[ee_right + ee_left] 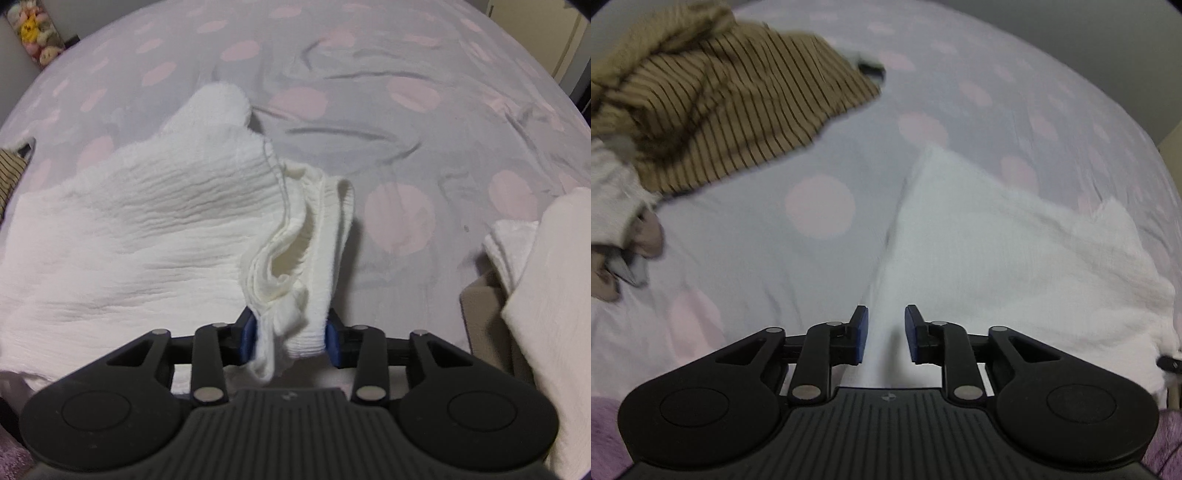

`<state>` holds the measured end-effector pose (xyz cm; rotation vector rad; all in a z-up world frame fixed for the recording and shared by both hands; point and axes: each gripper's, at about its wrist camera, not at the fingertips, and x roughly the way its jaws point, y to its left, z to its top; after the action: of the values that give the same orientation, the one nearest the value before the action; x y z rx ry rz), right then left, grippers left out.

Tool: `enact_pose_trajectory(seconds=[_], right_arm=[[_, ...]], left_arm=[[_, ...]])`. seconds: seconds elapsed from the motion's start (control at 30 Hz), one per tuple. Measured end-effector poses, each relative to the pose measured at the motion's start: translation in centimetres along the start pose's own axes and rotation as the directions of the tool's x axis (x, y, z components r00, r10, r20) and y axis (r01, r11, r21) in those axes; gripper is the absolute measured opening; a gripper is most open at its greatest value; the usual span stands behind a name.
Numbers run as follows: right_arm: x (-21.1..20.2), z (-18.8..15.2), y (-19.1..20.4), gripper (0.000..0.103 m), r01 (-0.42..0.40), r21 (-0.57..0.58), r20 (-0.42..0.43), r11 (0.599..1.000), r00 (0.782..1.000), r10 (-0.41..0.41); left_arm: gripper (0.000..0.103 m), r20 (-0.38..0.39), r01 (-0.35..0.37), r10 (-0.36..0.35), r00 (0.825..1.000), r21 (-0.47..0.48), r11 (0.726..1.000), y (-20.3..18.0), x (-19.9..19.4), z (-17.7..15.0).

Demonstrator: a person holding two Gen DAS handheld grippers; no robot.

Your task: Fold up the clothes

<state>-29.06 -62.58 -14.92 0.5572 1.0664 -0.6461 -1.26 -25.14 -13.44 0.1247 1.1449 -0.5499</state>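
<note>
Underneath, a pink-dotted grey bedsheet (406,155) carries the white garment (147,221).

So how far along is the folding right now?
Early. The right gripper is shut on a bunched edge of the white garment, which is spread on the bed, no neat fold yet. The left gripper is open and empty. The striped shirt lies crumpled, untouched.

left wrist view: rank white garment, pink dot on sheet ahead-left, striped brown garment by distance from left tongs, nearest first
1. white garment: between and just ahead of the open left tongs, spreading right.
2. pink dot: on the sheet, ahead-left, mid-frame.
3. striped brown garment: far upper left, bunched.
</note>
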Motion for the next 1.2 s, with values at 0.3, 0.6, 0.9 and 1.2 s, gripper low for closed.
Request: enact_pose_trajectory(seconds=[0.3, 0.6, 0.9, 1.2], right_arm=[[-4.1, 1.1, -0.4, 0.047, 0.037, 0.017, 0.140, 0.999, 0.989, -0.039], [-4.6, 3.8, 2.2, 0.047, -0.003, -0.026, 0.212, 1.000, 0.977, 0.008], [-3.2, 5.5, 2.1, 0.053, 0.025, 0.008, 0.251, 1.000, 0.968, -0.026], [0.5, 8.1, 1.7, 0.057, -0.037, 0.005, 0.223, 0.999, 0.974, 0.035]], left_arm=[[0.027, 0.106, 0.054, -0.058, 0.993, 0.034, 0.998, -1.0, -1.4, 2.5], [0.030, 0.095, 0.149, -0.172, 0.980, 0.213, 0.966, -4.1, 1.1, 6.0], [0.053, 0.088, 0.216, -0.244, 0.966, 0.244, 0.945, -3.8, 6.3, 7.7], [0.053, 0.102, 0.072, -0.091, 0.991, 0.175, 0.982, -2.0, 10.7, 8.3]])
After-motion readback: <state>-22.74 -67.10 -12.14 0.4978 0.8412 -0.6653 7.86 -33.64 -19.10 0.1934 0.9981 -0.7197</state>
